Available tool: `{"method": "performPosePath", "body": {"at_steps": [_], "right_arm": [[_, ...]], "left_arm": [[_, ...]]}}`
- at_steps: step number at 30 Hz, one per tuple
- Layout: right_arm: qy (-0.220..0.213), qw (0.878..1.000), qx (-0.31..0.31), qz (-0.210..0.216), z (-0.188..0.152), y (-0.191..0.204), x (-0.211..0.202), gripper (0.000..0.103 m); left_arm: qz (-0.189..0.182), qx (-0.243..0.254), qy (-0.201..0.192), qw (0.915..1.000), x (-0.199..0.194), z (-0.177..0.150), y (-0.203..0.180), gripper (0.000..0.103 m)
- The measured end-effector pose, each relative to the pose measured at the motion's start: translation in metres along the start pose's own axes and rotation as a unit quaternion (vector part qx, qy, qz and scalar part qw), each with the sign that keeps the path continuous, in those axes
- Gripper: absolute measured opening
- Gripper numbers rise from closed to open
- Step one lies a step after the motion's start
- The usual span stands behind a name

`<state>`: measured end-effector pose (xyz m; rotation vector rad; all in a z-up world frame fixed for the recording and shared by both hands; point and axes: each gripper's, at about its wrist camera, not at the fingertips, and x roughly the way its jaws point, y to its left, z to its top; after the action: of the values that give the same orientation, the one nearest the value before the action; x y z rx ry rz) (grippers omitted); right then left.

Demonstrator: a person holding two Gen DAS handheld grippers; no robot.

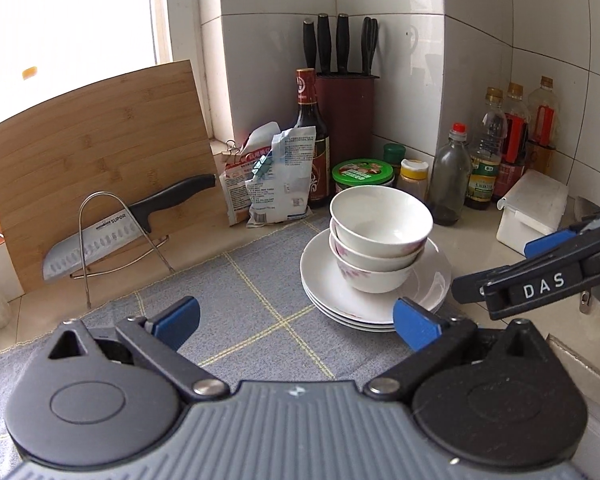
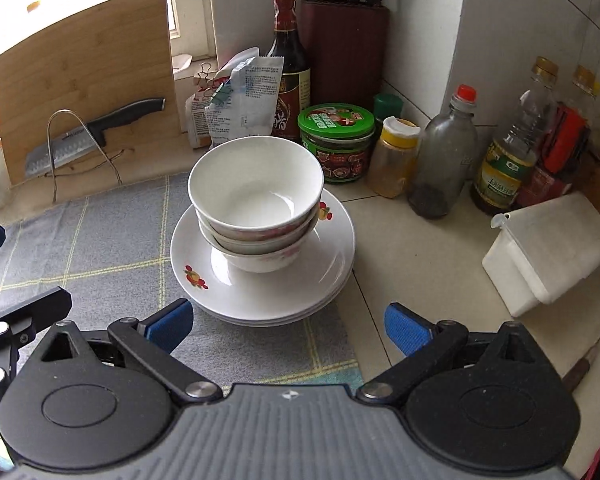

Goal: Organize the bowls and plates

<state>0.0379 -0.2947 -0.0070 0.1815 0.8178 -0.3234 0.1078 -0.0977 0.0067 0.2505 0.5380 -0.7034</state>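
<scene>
Three white bowls sit nested on a pile of white plates with small flower prints. The pile rests at the right edge of a grey checked cloth. My left gripper is open and empty above the cloth, just short of the plates on their left. My right gripper is open and empty, close in front of the plates. The right gripper shows at the right of the left wrist view, and part of the left gripper at the left edge of the right wrist view.
A cutting board leans at the back left with a knife on a wire stand. Packets, a dark sauce bottle, a knife block, jars, several bottles and a white plastic box crowd the back and right.
</scene>
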Motion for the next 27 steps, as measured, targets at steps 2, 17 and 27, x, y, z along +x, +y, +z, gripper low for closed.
{"method": "performPosePath", "body": {"at_steps": [2,17,27], "right_arm": [[-0.010,1.000,0.009,-0.004,-0.006,0.006,-0.012,0.103],[-0.033,0.999,0.035,-0.011,-0.022,0.017,-0.044,0.103],[-0.033,0.999,0.031,-0.010,-0.022,0.018,-0.046,0.103]], "left_arm": [[0.003,-0.006,0.002,1.0000,-0.005,0.000,0.001,0.102],[0.005,-0.033,0.009,0.9994,-0.016,0.002,0.003,0.102],[0.004,-0.035,0.011,0.9993,-0.014,0.003,0.004,0.102]]}}
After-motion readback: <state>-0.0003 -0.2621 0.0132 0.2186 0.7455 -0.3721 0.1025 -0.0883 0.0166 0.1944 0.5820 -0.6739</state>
